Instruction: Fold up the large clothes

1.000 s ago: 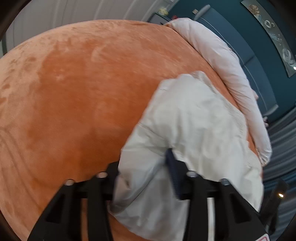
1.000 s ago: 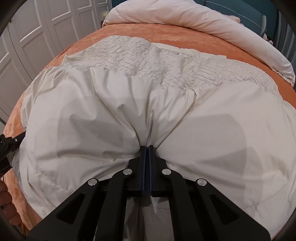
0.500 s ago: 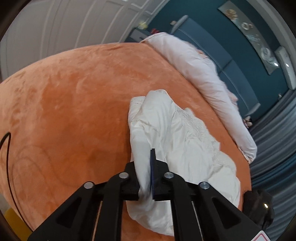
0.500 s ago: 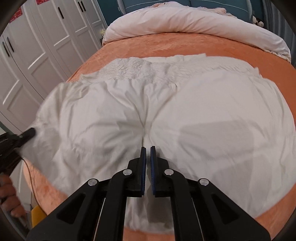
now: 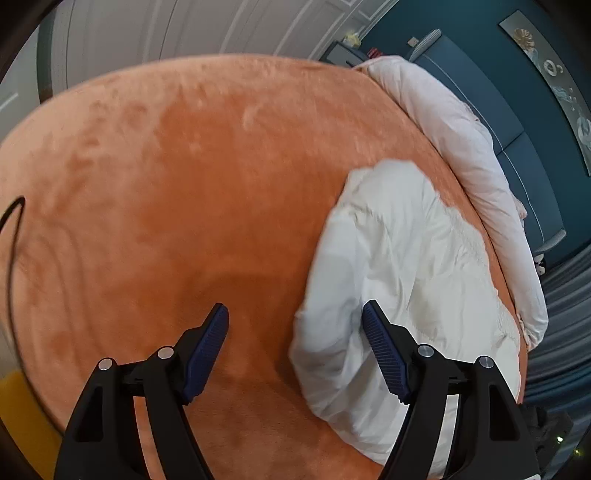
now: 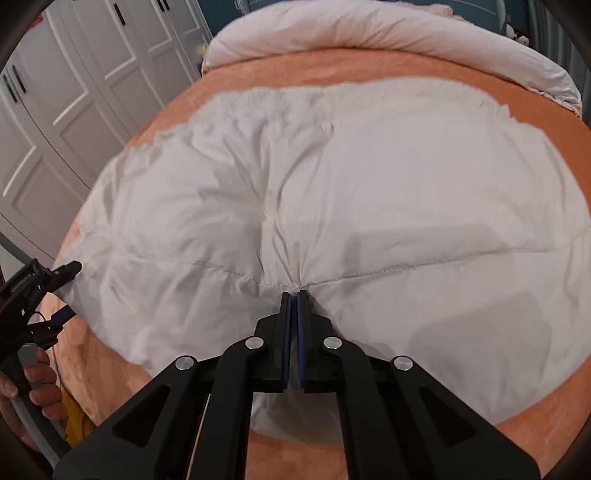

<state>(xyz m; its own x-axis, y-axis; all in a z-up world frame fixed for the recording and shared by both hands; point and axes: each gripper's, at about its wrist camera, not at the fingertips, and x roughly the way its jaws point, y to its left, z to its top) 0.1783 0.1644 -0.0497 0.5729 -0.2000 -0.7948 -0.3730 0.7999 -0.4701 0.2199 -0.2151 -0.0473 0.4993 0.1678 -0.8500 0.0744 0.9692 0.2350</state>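
Left wrist view: the left gripper (image 5: 295, 325) stands with its jaws spread wide and nothing between them, whereas half a second ago it was pinched on the near edge of the white garment (image 5: 399, 280). The released edge now lies on the orange bed (image 5: 177, 177), just beside the right-hand finger. Right wrist view: the right gripper (image 6: 294, 299) is closed on a gathered pinch of the garment (image 6: 332, 206) at the stitched hem seam (image 6: 388, 271), the cloth puckering into the jaws; half a second ago these jaws stood slightly parted. The garment is spread flat across the bed, its textured band toward the rolled pale duvet (image 6: 369, 33) at the head end. The left gripper (image 6: 55, 280) appears at the garment's left corner, carried in the person's hand (image 6: 40, 384).

Interpretation: the left side has probably been laid down and let go, while the right side is newly held, so a fold or a smoothing pull from the hem is likely the step in hand. The task appears to be at an early stage, the garment lying mostly in one layer.

No containers are visible; white wardrobe doors (image 6: 74, 92) stand beyond the bed.
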